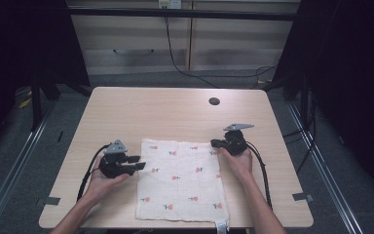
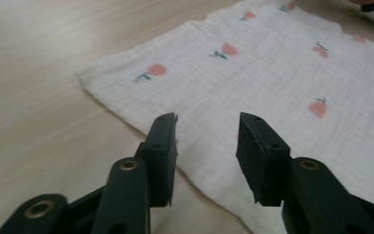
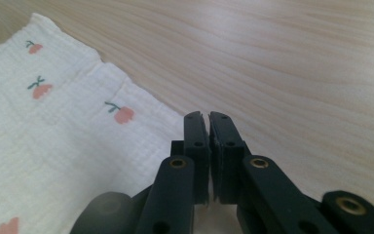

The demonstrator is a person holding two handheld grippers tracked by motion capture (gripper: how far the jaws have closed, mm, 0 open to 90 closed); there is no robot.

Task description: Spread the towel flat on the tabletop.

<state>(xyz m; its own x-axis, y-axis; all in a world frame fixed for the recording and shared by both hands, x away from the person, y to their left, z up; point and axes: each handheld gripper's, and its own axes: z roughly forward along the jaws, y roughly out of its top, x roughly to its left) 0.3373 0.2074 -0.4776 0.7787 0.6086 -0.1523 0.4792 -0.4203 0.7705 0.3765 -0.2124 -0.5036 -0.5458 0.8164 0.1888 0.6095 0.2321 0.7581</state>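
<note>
A white cloth printed with small pink flowers lies flat on the near half of the wooden table. My left gripper is at the cloth's left edge. In the left gripper view it stands open, its jaws spread above that edge of the cloth with nothing pressed between them. My right gripper sits at the cloth's far right corner. In the right gripper view its jaws are closed together right at the edge of the cloth, pinching it.
A dark round cable hole sits in the table's far right part. Bare wood lies beyond the cloth and to both sides. The cloth's near edge with a small tag reaches the table's front edge. Cables trail from both grippers.
</note>
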